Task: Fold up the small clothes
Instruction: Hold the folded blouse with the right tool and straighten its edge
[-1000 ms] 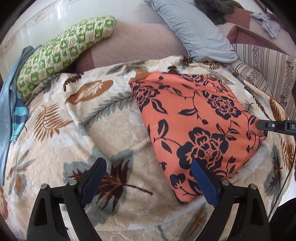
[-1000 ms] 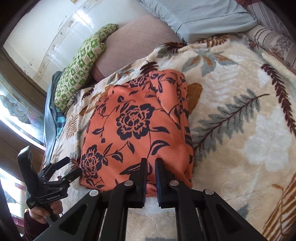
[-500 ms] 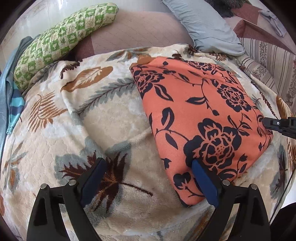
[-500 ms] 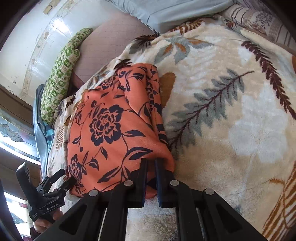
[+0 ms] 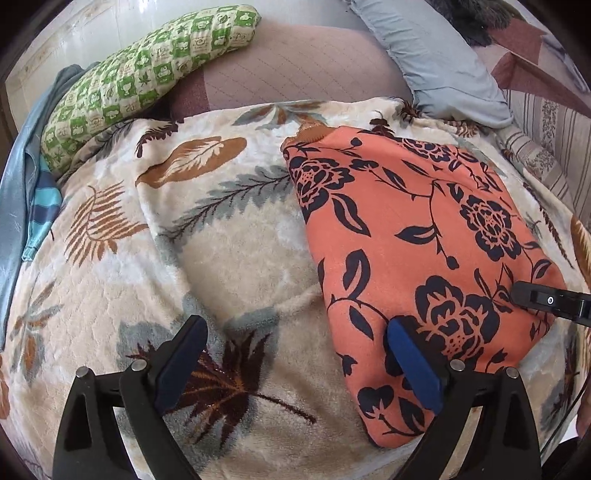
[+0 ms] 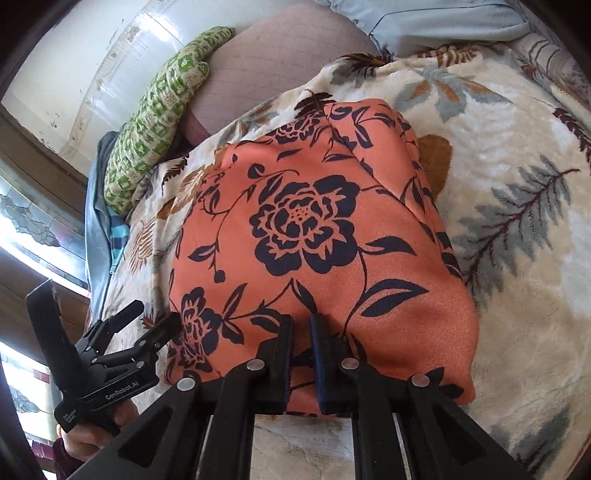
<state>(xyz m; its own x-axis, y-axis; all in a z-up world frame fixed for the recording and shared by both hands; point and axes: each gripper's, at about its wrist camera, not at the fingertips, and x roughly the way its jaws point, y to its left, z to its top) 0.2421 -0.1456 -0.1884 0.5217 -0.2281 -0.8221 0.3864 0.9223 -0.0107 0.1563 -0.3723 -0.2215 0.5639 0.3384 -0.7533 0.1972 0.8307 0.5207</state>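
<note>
Near hem of the orange floral cloth [image 6: 314,240] hidden behind the right claw [image 6: 300,363], whether it is pinched unclear, hand [image 6: 79,441] holding the left claw [image 6: 147,321] cut off by the frame edge, dark furry item [image 5: 476,18] cropped at the top

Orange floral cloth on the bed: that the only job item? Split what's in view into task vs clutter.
Job:
- orange floral cloth, lying on the blanket
- right gripper, jaws nearly shut over its near edge
- left gripper, jaws wide, one finger over the cloth

Lying about:
- leaf-print blanket (work surface)
- green checked pillow
- grey-blue pillow
- blue striped fabric
</note>
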